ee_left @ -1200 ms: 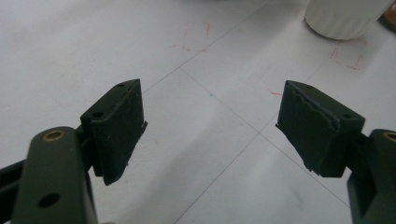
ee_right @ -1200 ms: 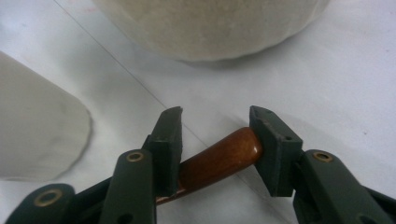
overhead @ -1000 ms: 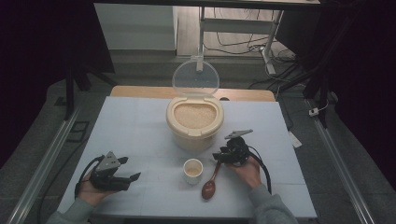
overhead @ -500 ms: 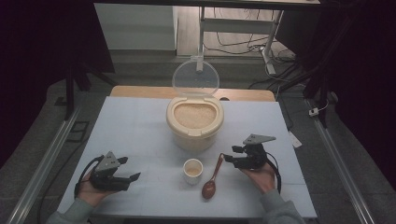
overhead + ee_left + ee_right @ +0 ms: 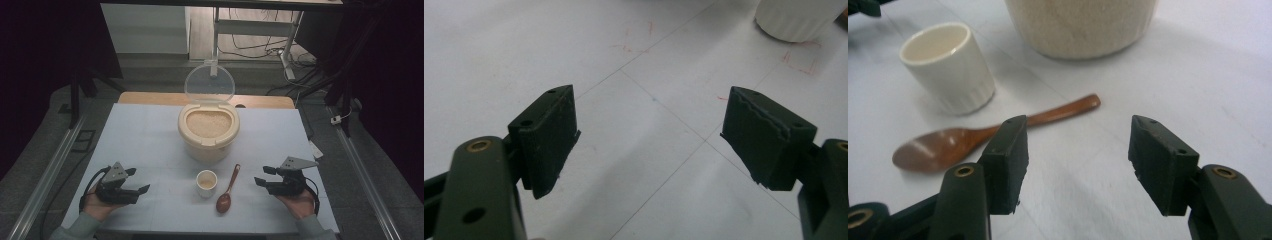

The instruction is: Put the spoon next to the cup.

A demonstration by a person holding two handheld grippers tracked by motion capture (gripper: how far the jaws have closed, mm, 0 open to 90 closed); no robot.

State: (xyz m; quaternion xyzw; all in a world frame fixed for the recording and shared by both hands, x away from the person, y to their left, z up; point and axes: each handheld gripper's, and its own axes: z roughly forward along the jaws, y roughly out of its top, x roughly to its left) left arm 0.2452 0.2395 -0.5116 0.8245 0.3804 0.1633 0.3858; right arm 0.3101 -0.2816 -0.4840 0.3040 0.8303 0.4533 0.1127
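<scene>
The wooden spoon (image 5: pixel 227 191) lies just right of the white cup (image 5: pixel 206 182), handle toward the rice container (image 5: pixel 208 131). The right gripper (image 5: pixel 265 176), nearer than the left gripper (image 5: pixel 138 181), is empty; its jaws have just been opening.

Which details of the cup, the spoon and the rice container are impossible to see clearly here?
- Small white ribbed cup: high view, its contents are too small to tell; right gripper view, its rim hides the bottom.
- Beige round rice container: right gripper view, top edge cuts it.
- Brown wooden spoon: right gripper view, a black jaw covers part of the handle.
</scene>
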